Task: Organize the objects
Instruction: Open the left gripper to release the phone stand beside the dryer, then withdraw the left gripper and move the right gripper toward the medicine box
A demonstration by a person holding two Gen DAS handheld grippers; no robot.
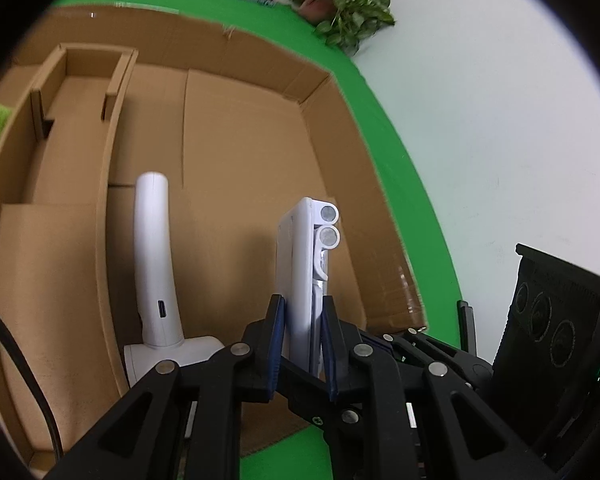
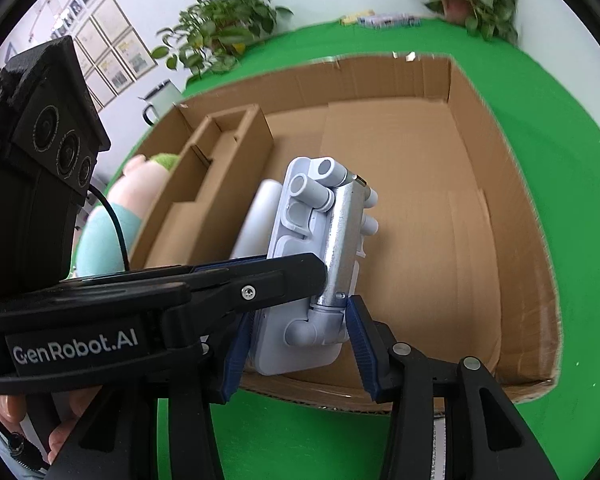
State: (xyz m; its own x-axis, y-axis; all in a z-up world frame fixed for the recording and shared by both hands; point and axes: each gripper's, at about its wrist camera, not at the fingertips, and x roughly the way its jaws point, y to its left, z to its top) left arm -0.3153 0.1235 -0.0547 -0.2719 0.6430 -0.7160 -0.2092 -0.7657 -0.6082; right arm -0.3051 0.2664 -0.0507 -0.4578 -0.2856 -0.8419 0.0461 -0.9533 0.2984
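A white folding phone stand (image 1: 306, 276) with a silver hinge bar is held upright over an open cardboard box (image 1: 240, 152). My left gripper (image 1: 302, 344) is shut on its thin edges. In the right wrist view the stand (image 2: 316, 256) shows its flat back. My right gripper (image 2: 298, 344) sits around its lower end with blue pads (image 2: 240, 344) beside it, a gap showing on the right side. The left gripper (image 2: 292, 272) crosses in front. A white handheld device (image 1: 156, 264) stands in the box left of the stand.
The box (image 2: 500, 208) lies on a green table cover and has a cardboard divider insert (image 1: 80, 92) at its left. A plush toy (image 2: 116, 216) lies outside the box's left wall. Potted plants (image 2: 220, 28) and a kettle (image 2: 160, 98) stand at the back.
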